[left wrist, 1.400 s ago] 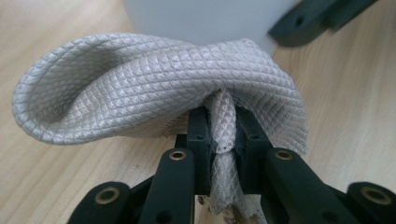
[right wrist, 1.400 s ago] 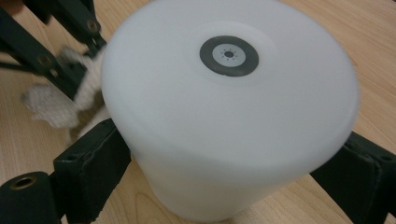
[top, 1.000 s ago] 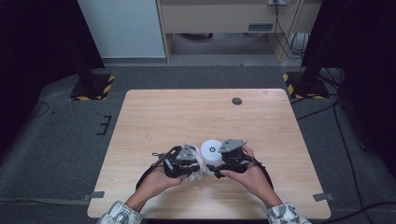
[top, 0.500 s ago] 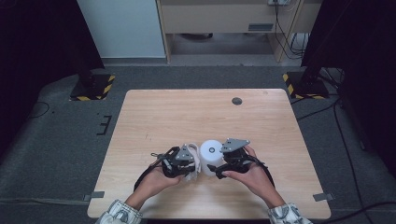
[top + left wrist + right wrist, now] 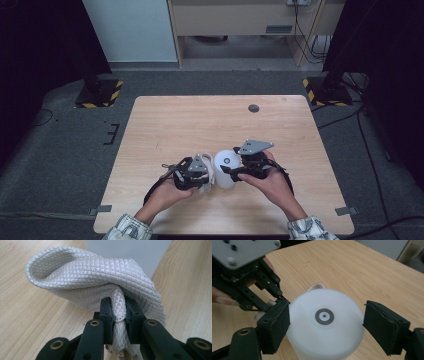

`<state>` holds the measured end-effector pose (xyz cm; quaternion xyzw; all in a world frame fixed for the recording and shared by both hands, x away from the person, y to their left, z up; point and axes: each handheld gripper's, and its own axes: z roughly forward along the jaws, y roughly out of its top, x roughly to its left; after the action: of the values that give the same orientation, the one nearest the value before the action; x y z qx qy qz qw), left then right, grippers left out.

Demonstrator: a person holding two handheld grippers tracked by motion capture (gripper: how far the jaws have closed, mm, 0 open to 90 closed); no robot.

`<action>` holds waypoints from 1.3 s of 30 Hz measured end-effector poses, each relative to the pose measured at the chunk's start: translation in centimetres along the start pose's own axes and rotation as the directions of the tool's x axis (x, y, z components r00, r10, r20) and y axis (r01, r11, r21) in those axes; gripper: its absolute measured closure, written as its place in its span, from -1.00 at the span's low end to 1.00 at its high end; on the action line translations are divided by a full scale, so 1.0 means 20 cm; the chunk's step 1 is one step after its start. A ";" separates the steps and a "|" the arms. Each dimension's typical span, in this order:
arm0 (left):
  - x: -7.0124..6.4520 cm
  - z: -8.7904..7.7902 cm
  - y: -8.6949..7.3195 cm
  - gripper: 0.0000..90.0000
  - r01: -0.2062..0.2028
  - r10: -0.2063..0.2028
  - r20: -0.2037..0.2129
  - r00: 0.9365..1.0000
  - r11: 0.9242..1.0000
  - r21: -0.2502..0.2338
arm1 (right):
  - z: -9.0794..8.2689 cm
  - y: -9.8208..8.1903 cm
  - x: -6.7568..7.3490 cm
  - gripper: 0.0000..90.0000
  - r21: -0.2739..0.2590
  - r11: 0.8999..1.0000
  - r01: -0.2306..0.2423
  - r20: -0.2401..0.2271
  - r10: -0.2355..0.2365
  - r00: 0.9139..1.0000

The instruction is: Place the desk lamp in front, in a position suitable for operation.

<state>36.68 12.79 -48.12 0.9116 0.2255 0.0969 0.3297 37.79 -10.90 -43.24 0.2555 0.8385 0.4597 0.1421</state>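
My left gripper is clamped tight on a fold of the white quilted cloth; both pads pinch it, w/ the rest of the cloth ballooning up toward 12 o'clock in the left gripper view. Behind the cloth, at 12 to 1 o'clock, a pale wall of the white container stands just beside it, prob. touching, can't tell for sure. In the high view the left gripper sits w/ the cloth bunched at its tip, pointing to 3 o'clock at the container.

My right gripper has its jaws apart, one either side of the container. The jaws have just been closing in, w/ the container between them. The left-hand pad lies against the container's side at 9 o'clock in the right gripper view; the other pad at 3 o'clock stands clear w/ a gap showing, so no grip. The container is a white cylinder, upright, w/ a small grey ring disc at the centre of its top. Past it at 10 o'clock I see my left gripper's linkage & grey plate, plus a bit of cloth peeking at 12.

In the high view the right gripper comes in from 3 o'clock of the container. All of it sits on the wooden table, near the 6 o'clock edge, about mid-width. A small dark disc lies well apart, toward the table's 12 to 1 o'clock edge.
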 end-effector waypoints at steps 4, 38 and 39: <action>0.00 0.01 -0.01 0.73 0.007 -0.007 0.007 1.000 1.000 -0.003 | 0.03 0.00 -0.04 -0.48 -0.015 0.999 -0.045 -0.009 0.045 0.999; -0.16 0.02 0.08 0.73 -0.020 0.028 0.129 0.991 0.998 -0.065 | 0.06 -0.03 -0.08 -0.44 -0.055 0.991 -0.120 -0.056 0.117 0.992; -0.17 0.00 0.09 0.73 -0.002 0.015 0.138 0.990 0.995 -0.095 | 0.06 -0.03 -0.07 -0.43 -0.055 0.991 -0.122 -0.055 0.119 0.991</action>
<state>34.32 9.92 -47.14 0.9005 0.1932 0.0453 0.3869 39.40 -11.20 -44.37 0.2893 0.8114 0.4980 0.0996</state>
